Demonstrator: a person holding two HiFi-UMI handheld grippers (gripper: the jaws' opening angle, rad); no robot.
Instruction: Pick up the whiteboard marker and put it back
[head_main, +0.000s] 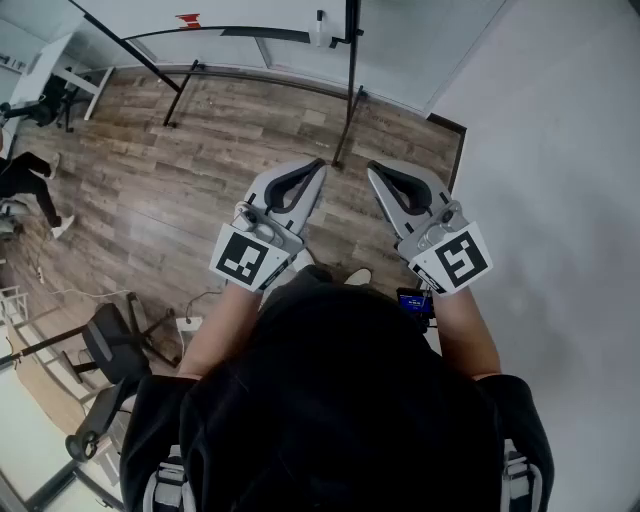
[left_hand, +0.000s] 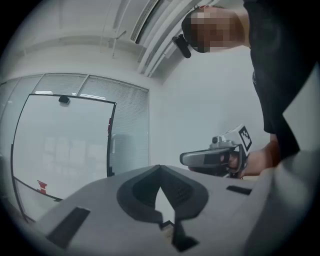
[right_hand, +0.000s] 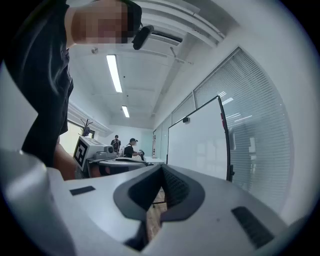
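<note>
Both claws are pinched fully shut with nothing in them, left gripper and right gripper held level side by side. That tiny red thing on the whiteboard might be the marker, honestly too small to tell, and it's well ahead of both.

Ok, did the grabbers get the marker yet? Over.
Left gripper shut, empty. Right gripper shut, empty. Marker not spotted in any view. Whiteboard ahead, nothing seen blocking.
</note>
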